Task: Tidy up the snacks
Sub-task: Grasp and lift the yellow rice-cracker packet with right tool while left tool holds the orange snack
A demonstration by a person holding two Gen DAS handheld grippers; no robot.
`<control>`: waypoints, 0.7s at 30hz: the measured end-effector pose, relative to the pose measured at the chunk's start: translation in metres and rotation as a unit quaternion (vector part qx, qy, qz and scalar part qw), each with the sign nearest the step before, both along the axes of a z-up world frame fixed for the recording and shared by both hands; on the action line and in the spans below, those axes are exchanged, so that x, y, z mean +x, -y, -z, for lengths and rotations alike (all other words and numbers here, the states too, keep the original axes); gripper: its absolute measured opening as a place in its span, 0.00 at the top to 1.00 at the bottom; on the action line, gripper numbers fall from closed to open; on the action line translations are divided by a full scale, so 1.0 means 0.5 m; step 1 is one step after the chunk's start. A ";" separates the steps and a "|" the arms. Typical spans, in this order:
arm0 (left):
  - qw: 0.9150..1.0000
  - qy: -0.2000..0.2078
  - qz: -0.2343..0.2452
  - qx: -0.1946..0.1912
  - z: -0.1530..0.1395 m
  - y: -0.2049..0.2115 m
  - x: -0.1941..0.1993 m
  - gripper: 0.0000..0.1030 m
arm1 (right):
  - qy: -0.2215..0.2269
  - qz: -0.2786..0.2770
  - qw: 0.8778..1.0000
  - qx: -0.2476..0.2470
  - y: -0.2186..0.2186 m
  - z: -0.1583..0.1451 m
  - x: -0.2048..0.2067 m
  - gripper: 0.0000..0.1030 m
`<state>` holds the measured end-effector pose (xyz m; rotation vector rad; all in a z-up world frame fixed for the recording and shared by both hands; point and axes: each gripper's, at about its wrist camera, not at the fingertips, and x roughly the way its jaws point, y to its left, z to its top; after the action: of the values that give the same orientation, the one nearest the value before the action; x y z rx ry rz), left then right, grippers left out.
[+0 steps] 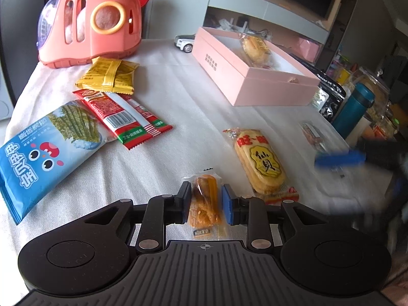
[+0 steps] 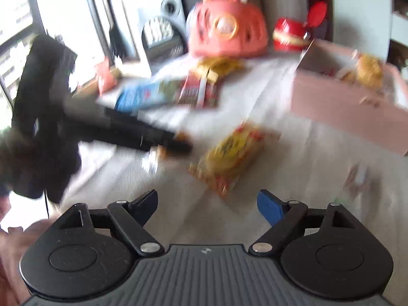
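Observation:
My left gripper is shut on a small orange snack packet just above the white tablecloth. A yellow rice cracker pack lies just to its right and shows blurred in the right wrist view. A pink open box at the back holds one rice cracker pack. My right gripper is open and empty above the cloth; it shows blurred at the right edge of the left wrist view. The left gripper appears in the right wrist view.
A blue seaweed snack bag, red snack bars and a yellow packet lie on the left. A pink toy carrier stands at the back left. A toy car, a small clear packet, a teal bottle and jars stand on the right.

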<state>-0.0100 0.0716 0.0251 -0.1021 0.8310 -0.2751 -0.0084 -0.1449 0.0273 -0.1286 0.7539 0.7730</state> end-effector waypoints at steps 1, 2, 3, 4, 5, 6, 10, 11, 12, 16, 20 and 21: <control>1.000 0.005 0.001 0.004 0.001 0.003 -0.006 0.70 | 0.007 0.015 1.000 0.000 -0.001 -0.008 0.009 0.16; 1.000 0.010 0.001 0.008 0.002 0.006 -0.010 0.70 | 0.010 0.031 0.999 0.004 -0.002 -0.013 0.021 0.16; 1.000 0.013 0.001 0.013 0.002 0.010 -0.013 0.70 | 0.009 0.047 0.999 0.009 -0.005 -0.015 0.034 0.16; 1.000 0.016 0.000 0.017 0.002 0.013 -0.014 0.70 | 0.003 0.057 0.998 0.016 -0.007 -0.014 0.049 0.16; 1.000 0.018 0.000 0.019 0.002 0.014 -0.015 0.70 | -0.006 0.063 0.998 0.023 -0.013 -0.010 0.064 0.16; 1.000 0.019 0.000 0.021 0.003 0.015 -0.015 0.70 | -0.016 0.065 0.997 0.029 -0.020 -0.004 0.078 0.16; 1.000 0.018 0.001 0.017 0.002 0.013 -0.016 0.70 | -0.032 0.067 0.997 0.023 -0.060 0.024 0.113 0.29; 1.000 0.017 0.001 0.014 0.003 0.010 -0.016 0.70 | -0.031 0.068 0.997 0.015 -0.070 0.031 0.116 0.30; 1.000 0.017 0.000 0.010 0.003 0.008 -0.017 0.70 | -0.029 0.070 0.997 0.005 -0.078 0.036 0.119 0.34; 1.000 0.015 -0.001 -0.004 0.004 -0.001 -0.020 0.70 | -0.021 0.069 0.997 -0.021 -0.076 0.045 0.112 0.45; 1.000 0.018 -0.002 -0.007 0.005 -0.001 -0.023 0.70 | -0.017 0.085 0.996 -0.034 -0.034 0.045 0.101 0.45; 1.000 0.019 -0.003 -0.007 0.006 -0.001 -0.024 0.70 | -0.017 0.090 0.995 -0.036 -0.024 0.046 0.100 0.45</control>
<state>-0.0219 0.0719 0.0223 -0.1111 0.7908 -0.2768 0.0415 -0.1327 0.0042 -0.1102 0.8150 0.5774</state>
